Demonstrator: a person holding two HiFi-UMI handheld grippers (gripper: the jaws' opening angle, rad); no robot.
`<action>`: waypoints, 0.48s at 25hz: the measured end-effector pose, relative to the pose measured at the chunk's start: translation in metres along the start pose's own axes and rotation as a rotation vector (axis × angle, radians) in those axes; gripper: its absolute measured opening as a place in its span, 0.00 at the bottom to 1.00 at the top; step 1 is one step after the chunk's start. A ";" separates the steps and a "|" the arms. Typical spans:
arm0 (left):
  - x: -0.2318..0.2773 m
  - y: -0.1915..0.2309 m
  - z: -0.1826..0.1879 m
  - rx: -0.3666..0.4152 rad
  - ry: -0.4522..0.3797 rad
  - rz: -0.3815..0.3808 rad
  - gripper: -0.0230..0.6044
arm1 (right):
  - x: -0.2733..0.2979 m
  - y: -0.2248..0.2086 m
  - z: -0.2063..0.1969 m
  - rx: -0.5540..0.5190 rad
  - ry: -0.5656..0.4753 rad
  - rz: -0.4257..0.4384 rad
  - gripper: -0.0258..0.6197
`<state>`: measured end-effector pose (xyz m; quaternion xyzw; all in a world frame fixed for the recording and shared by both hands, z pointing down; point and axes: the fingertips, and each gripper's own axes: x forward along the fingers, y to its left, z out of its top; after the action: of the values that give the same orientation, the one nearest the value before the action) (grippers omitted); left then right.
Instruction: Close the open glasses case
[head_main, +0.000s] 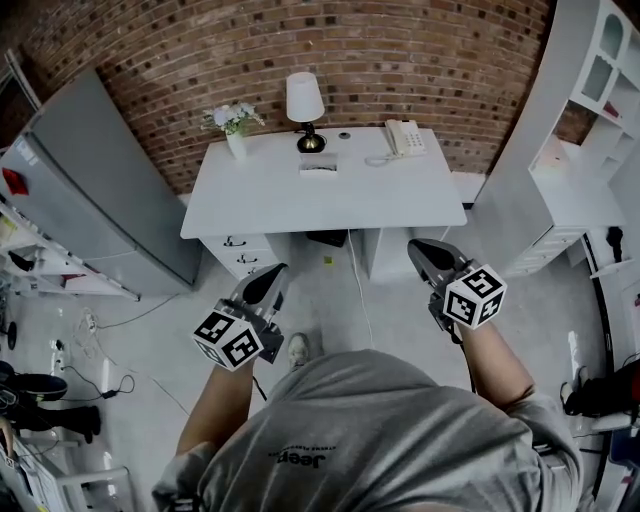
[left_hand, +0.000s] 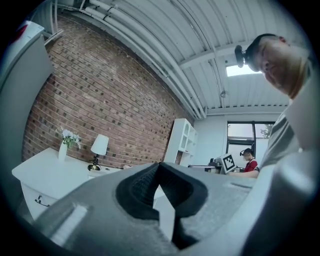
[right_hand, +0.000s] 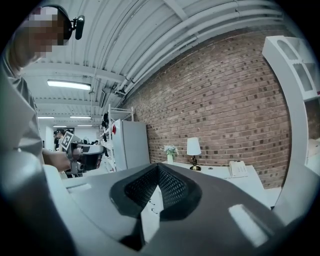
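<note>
Right, both grippers are held up in front of the person, short of the white desk (head_main: 260, 205), and neither is touching anything on it. Left gripper (head_main: 268, 282): jaws pressed together with nothing between them. Right gripper (head_main: 424, 252): same story, jaws closed tight on nothing and pointed roughly level towards the desk. Keeping them shut makes sense for this job, I'd say, because a lid wants a push from a blunt closed tip, not a pinch.

And the glasses case (head_main: 318, 164)? It looks to be that small pale thing towards the desk's back edge, just in front of the lamp (head_main: 305, 100). It's too small from here to tell how far the lid gapes. The vase of flowers (head_main: 236, 125) stands at the desk's back left in the head view and the telephone (head_main: 405, 138) at its back right. Both are apart from the case, so the front is clear to come in from.

One gripper hangs off each side of the desk's front. My read is that one could steady the base while the other folds the lid. The step in hand is the approach; the closing is not yet begun. Mind the lamp, since a long reach could knock it.
</note>
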<state>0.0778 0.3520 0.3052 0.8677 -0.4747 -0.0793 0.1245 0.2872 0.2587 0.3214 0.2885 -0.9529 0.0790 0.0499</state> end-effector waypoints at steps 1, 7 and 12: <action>0.004 0.009 0.000 -0.004 0.003 -0.008 0.03 | 0.009 -0.003 0.000 0.000 0.002 -0.005 0.05; 0.033 0.093 0.016 0.010 0.004 -0.075 0.03 | 0.085 -0.026 0.006 -0.011 -0.004 -0.057 0.05; 0.063 0.182 0.058 0.044 0.015 -0.139 0.03 | 0.176 -0.037 0.039 -0.023 -0.043 -0.082 0.05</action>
<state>-0.0500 0.1966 0.3013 0.9017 -0.4138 -0.0708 0.1034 0.1604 0.1263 0.3123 0.3286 -0.9419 0.0598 0.0360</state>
